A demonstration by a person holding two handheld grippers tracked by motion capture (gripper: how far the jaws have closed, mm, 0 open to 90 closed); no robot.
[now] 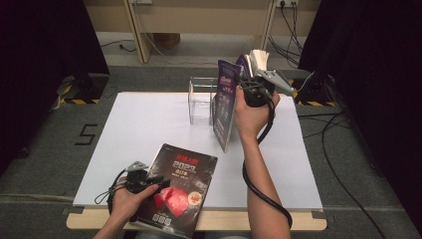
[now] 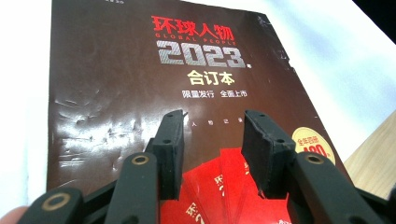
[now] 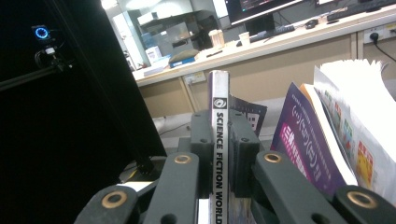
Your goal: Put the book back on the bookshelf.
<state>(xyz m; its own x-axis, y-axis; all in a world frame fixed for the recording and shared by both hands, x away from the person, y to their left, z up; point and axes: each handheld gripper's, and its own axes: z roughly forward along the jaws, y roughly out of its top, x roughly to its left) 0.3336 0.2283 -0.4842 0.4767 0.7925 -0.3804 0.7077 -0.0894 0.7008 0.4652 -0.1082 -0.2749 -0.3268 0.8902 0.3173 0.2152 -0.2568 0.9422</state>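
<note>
- While the thin purple paper magazine (image 1: pixel 226 107) is held upright above the white table (image 1: pixel 139 129), its spine is pinched tight by the right gripper (image 3: pixel 220 140).
- Nothing is held by the half-open left gripper (image 2: pixel 212 140), hung over the flat dark brown magazine (image 2: pixel 121 74).

Dark brown glossy magazine (image 2: pixel 140 93) cover: red "环球人物", "GLOBAL PEOPLE", silver "2023", white "合订本", "限量发行 全面上市". White spine of the purple upright magazine (image 3: pixel 219 154): "SCIENCE FICTION WORLD". Grey carpet floor (image 1: pixel 50 149): black "5" (image 1: pixel 85 134).
</note>
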